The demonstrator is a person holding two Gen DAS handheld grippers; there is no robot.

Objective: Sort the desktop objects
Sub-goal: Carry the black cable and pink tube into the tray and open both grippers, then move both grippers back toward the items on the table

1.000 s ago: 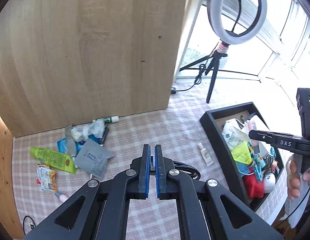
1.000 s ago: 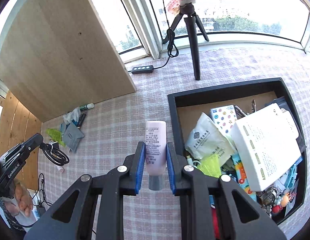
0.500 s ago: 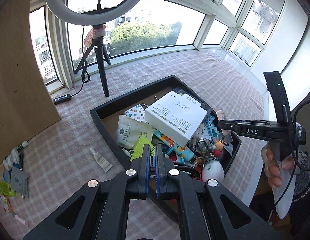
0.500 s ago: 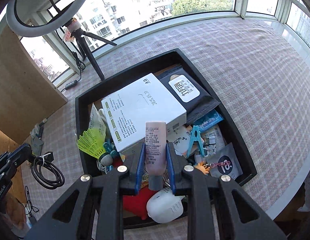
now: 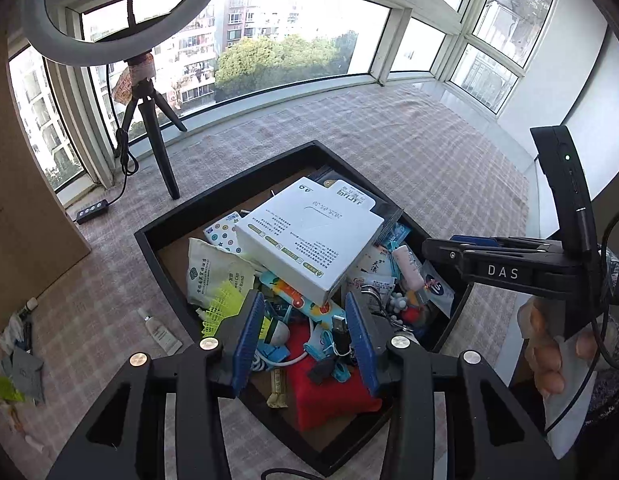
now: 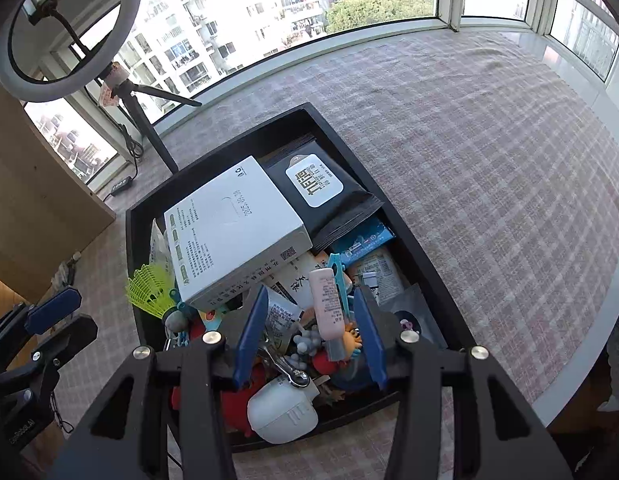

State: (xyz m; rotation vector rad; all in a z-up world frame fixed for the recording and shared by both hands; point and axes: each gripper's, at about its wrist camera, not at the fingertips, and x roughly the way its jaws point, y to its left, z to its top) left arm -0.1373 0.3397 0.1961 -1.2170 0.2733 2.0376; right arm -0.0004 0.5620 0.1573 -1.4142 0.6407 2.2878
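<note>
Two items have just gone into the black tray [image 6: 409, 240]: a pink tube [image 6: 327, 306] and a black cable plug [image 5: 340, 330]. The pink tube lies loose on the pile inside the tray, between the right gripper [image 6: 309, 330] pads but touching neither; its long axis runs roughly along the finger direction, cap end toward the camera. The right jaws have just been opening and now stand spread, so the tube appears released. In the left wrist view the same tube [image 5: 407, 268] rests near the tray's far right side, directly below the right gripper [image 5: 449, 246], well away from the left one. The left gripper [image 5: 305, 338] also hangs over the tray with its jaws spread, having just been opening; the black plug sits between its pads, close to the right pad, and contact there cannot be confirmed. A white box [image 6: 233, 236] crowns the heap beside a black pouch [image 6: 321, 196]. Remaining clutter, including a small white tube [image 5: 159, 330], lies on the checked cloth [image 5: 389, 140] left of the tray, nearer the left hand, which is judged better placed for the next pickup.
</note>
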